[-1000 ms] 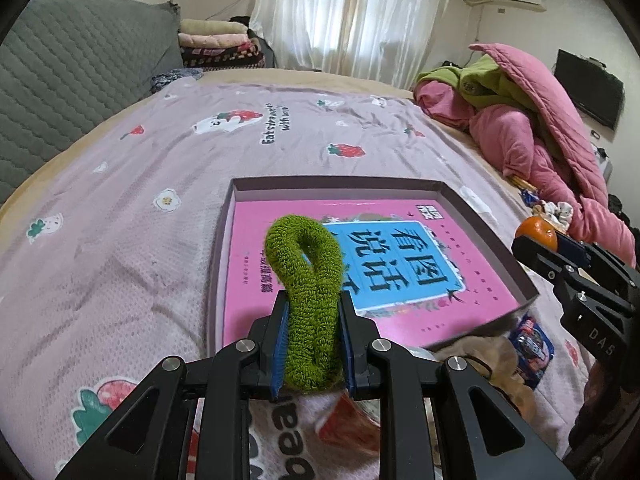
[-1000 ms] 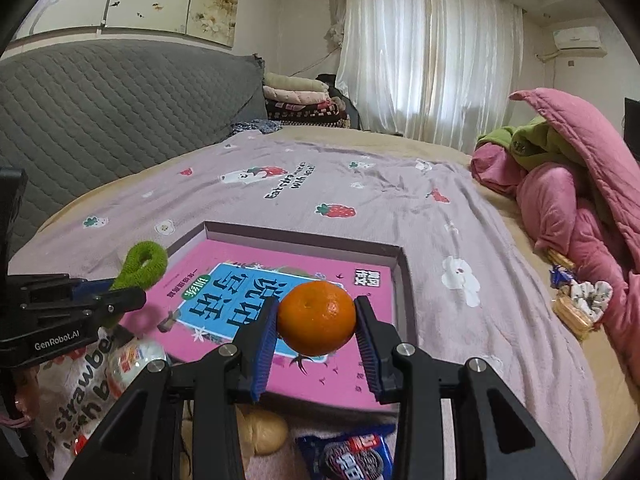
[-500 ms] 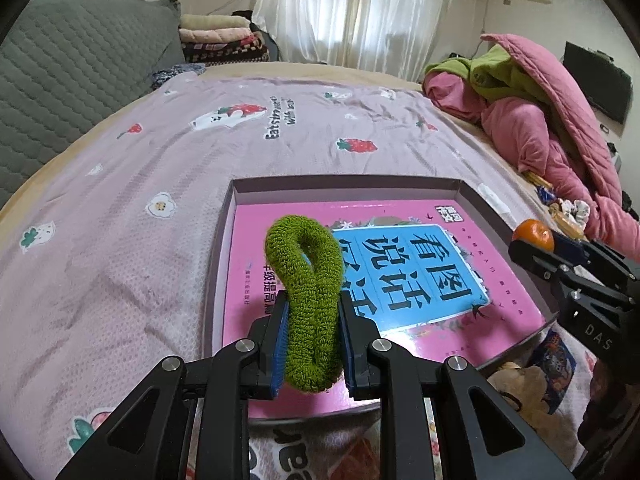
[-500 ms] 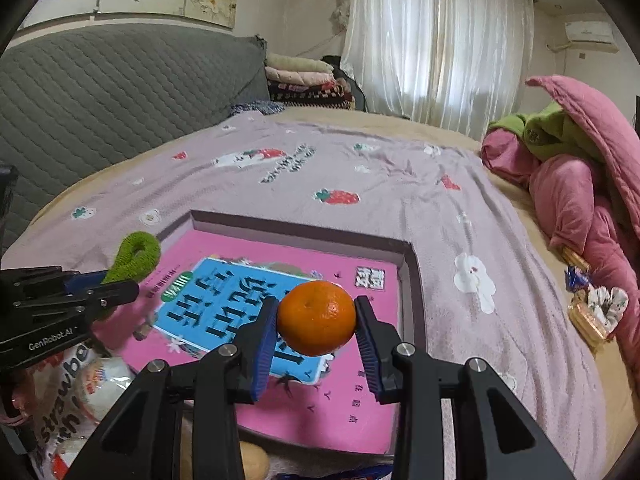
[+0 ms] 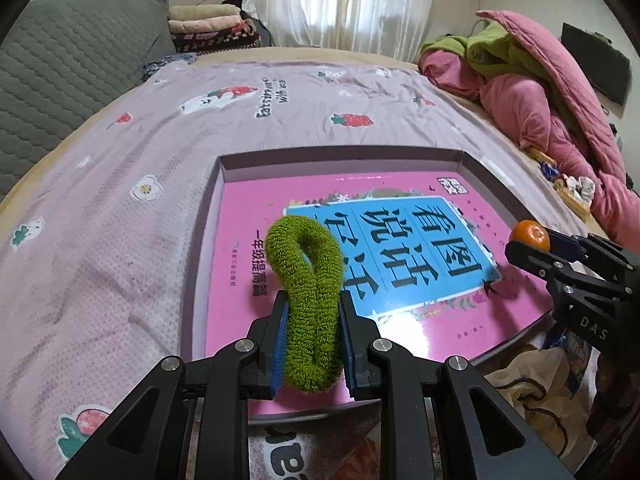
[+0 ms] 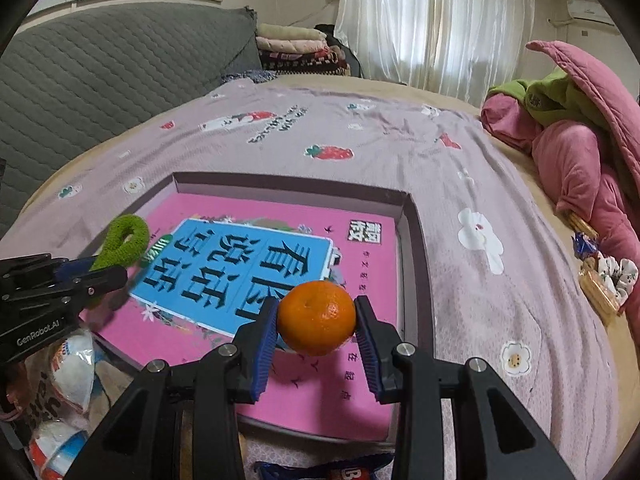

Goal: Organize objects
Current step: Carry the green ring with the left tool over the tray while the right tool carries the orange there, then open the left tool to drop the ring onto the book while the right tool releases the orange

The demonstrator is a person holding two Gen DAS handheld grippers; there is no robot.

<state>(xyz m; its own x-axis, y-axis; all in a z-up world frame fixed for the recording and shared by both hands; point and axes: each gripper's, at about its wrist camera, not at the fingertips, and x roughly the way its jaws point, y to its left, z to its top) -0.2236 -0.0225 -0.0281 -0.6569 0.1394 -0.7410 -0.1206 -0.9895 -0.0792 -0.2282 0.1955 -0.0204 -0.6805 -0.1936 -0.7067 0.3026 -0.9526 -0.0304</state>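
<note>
The pink book (image 6: 280, 264) in the tray bears large black Chinese characters, 看图说话, on its blue panel. The left claw (image 6: 72, 280) carries "GenRobot.AI" on its side; the right claw (image 5: 532, 252) shows "DAS". The far bedsheet (image 5: 120, 240) print begins "Eat strawberries with"; the rest is unclear.

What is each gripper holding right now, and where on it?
Left gripper pinches the green scrunchie at its lower loop; right gripper clamps the orange across its sides.
</note>
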